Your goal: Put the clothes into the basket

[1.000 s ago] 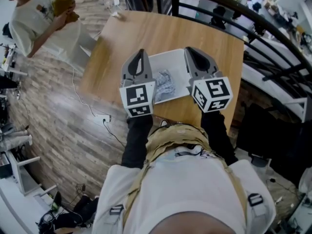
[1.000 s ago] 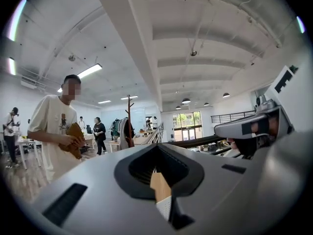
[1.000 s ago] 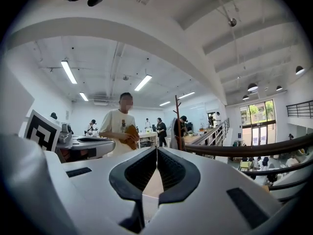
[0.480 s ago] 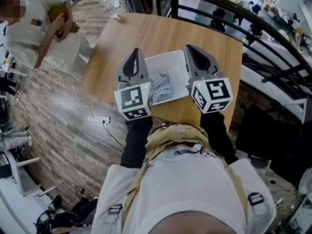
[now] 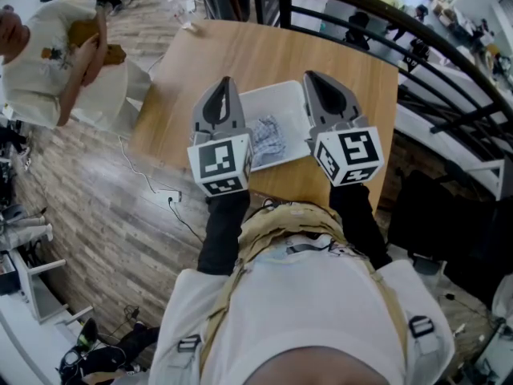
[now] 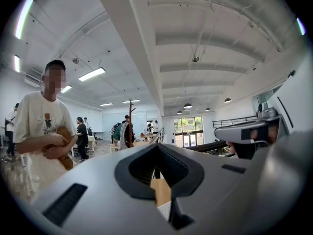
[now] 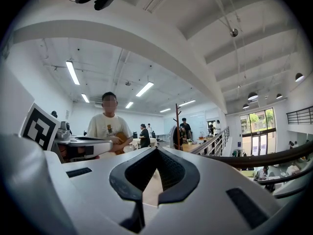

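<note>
A crumpled blue-and-white cloth [image 5: 267, 140] lies in a shallow white basket [image 5: 280, 103] on the wooden table [image 5: 240, 54]. My left gripper [image 5: 226, 83] hovers over the basket's left edge, and my right gripper [image 5: 310, 79] over its right edge. Both point away from me and are raised, so the gripper views look out across the room. In the left gripper view the left gripper [image 6: 157, 147] has its jaws together with nothing between them. The right gripper [image 7: 156, 151] stands the same way, shut and empty. Neither touches the cloth.
A person in a white T-shirt [image 5: 48, 62] stands left of the table, hugging a brown bundle, and also shows in both gripper views. A dark railing [image 5: 417, 46] curves behind the table. A cable and power strip [image 5: 172, 196] lie on the floor at the left.
My left gripper has shifted slightly to the left. The person at the left has moved a little. The right gripper and the cloth have stayed put.
</note>
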{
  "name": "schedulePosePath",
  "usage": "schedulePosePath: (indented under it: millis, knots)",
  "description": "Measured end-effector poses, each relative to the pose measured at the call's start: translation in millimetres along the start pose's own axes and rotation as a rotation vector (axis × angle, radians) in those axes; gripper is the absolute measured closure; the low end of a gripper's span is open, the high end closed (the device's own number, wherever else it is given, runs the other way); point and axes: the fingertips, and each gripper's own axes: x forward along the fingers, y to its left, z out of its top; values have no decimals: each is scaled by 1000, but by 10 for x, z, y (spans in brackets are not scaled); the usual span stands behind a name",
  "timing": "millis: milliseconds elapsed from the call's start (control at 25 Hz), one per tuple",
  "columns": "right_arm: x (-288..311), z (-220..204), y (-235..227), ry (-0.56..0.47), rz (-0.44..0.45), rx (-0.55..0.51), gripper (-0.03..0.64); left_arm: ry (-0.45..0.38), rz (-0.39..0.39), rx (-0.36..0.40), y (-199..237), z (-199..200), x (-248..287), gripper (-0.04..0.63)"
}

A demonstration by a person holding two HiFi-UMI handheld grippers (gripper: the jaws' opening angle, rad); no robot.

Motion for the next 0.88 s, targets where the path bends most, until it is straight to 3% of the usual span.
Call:
schedulePosePath:
  millis: [880]
  knots:
    - [-49, -7, -51, -13, -18, 20, 597, 7, 1, 0, -3, -13, -20, 595]
